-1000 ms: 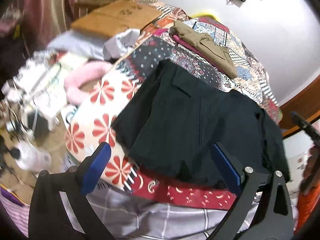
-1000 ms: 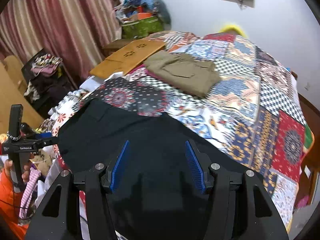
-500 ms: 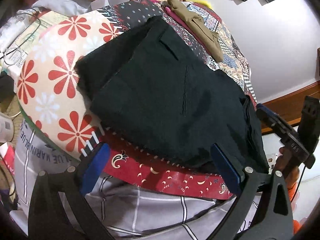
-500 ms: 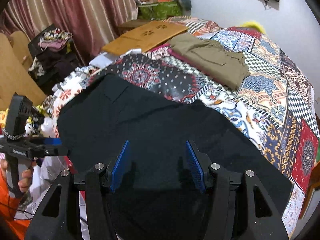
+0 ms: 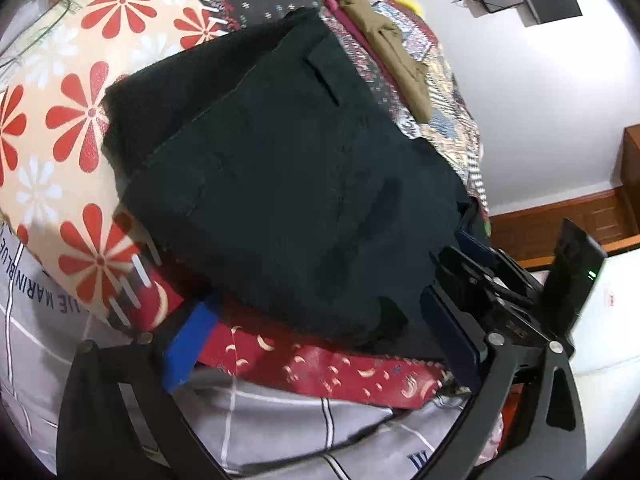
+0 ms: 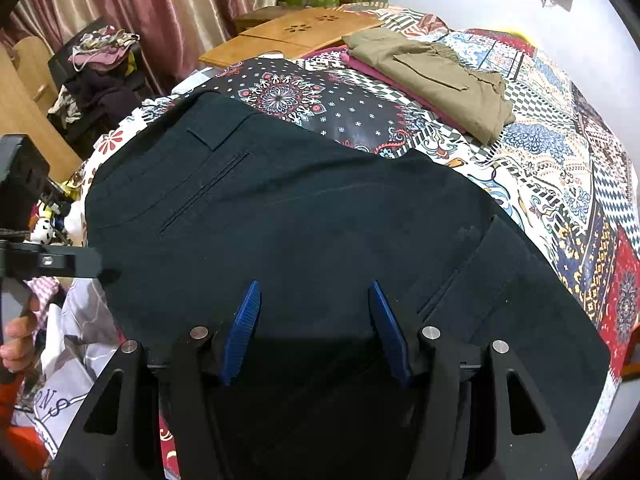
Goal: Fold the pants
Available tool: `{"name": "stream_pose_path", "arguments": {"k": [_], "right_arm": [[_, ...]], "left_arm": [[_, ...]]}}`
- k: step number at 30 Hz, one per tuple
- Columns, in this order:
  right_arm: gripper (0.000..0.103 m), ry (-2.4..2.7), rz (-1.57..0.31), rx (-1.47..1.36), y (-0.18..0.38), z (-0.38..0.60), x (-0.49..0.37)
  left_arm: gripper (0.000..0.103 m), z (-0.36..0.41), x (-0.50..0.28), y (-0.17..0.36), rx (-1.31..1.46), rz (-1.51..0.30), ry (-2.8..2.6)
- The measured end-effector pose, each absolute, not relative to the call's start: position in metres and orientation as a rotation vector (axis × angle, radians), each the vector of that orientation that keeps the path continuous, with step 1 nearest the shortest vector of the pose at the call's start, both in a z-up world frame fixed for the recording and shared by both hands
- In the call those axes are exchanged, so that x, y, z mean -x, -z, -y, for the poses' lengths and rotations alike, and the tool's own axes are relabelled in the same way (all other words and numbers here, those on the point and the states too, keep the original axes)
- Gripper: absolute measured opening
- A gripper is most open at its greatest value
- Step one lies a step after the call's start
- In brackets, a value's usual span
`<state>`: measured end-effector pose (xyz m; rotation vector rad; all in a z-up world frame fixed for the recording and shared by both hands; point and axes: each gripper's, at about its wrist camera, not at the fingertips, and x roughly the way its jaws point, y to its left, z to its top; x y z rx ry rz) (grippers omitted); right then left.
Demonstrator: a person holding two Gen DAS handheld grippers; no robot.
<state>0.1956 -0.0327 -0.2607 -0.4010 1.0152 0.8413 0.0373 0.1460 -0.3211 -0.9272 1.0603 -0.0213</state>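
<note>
the dark, nearly black pair of pants (image 6: 304, 216) lay spread flat on the patchwork quilt of many colours (image 6: 560, 128) that covered the bed, its waistband and welt pocket toward the curtain side and its near edge reaching the edge of the bed. the left gripper (image 5: 320, 344) sat low at that near edge, its blue-padded fingers (image 5: 188, 344) spread wide with the hem of the pants between them and nothing clamped. the right gripper (image 6: 316, 332) hovered over the near part of the pants, its blue ribbed fingers (image 6: 242, 332) parted about half way and holding nothing; whether the tips touched the cloth could not be told. in the left wrist view the right gripper showed at the far right, just beside the corner of the pants. farther up the quilt a folded olive-brown pair of trousers (image 6: 432, 76) rested on a magenta cloth (image 6: 384, 80), well apart from the dark pants. a flat wooden board with flower-shaped cut-outs (image 6: 296, 36) lay beyond them near the striped pink curtains (image 6: 140, 4).
</note>
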Motion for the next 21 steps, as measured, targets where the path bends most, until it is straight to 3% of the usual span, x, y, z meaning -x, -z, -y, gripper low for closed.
{"name": "stream_pose_path", "arguments": {"k": [18, 21], "right_arm": [[0.058, -0.852, -1.028, 0.387, 0.264, 0.033, -0.192], [0.058, -0.85, -1.026, 0.394, 0.264, 0.032, -0.191]], "left_arm": [[0.101, -0.143, -0.076, 0.307, 0.826, -0.952, -0.045], [0.09, -0.146, -0.079, 0.3, 0.816, -0.909, -0.06]]}}
